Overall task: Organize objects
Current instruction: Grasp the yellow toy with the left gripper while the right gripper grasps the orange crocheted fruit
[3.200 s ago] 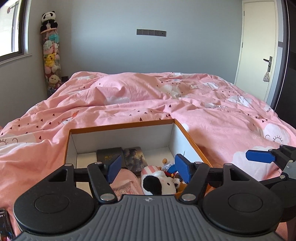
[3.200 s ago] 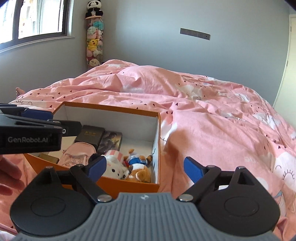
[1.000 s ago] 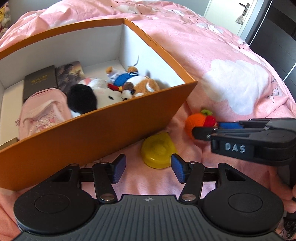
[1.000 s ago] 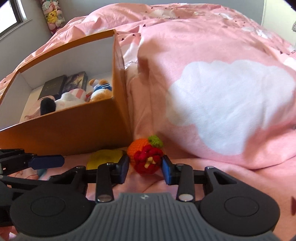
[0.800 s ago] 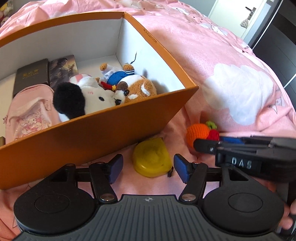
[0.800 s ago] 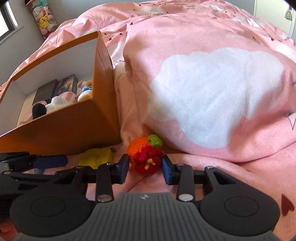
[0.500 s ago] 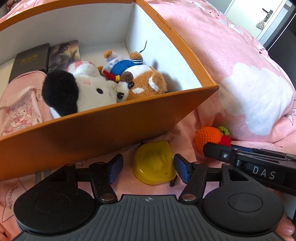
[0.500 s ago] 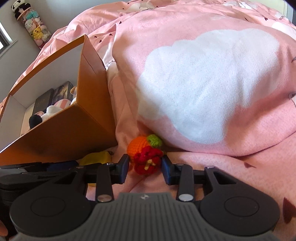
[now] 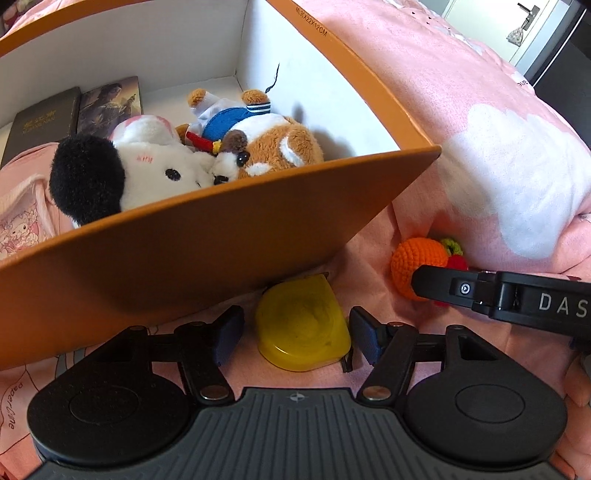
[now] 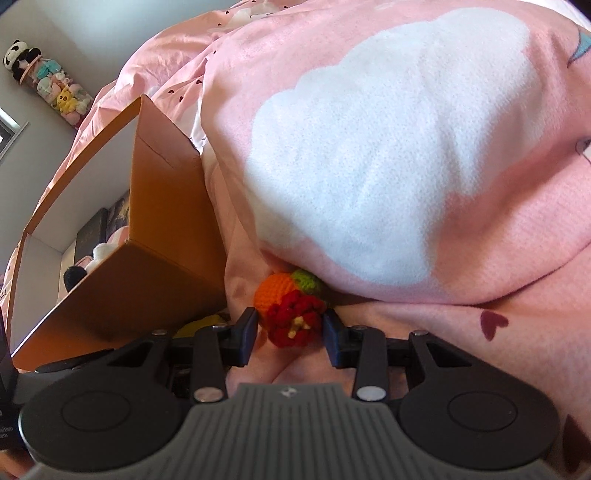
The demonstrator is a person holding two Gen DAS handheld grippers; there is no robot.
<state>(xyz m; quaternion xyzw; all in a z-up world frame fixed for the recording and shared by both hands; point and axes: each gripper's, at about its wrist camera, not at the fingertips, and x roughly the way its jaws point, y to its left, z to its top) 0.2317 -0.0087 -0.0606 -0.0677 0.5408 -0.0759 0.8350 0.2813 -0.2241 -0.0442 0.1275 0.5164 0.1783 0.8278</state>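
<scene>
A yellow tape measure (image 9: 303,326) lies on the pink bedding in front of the orange box (image 9: 207,236). My left gripper (image 9: 297,334) is open with its fingers on either side of it, not touching. A crocheted orange-and-red fruit toy (image 10: 290,308) lies right of the box under a duvet fold; it also shows in the left wrist view (image 9: 421,266). My right gripper (image 10: 290,328) has its fingers closed against the toy's red part. The box holds plush toys (image 9: 177,162), a pink pouch (image 9: 22,210) and two books (image 9: 74,114).
The raised pink duvet fold with a white cloud (image 10: 388,158) lies just behind the fruit toy. The box's front wall (image 10: 147,291) stands close to the left of the right gripper. A door (image 9: 532,26) is far right.
Both grippers came down from above the bed to the bedding in front of the box. The left one moved around the tape measure. The right one stays closed on the fruit toy.
</scene>
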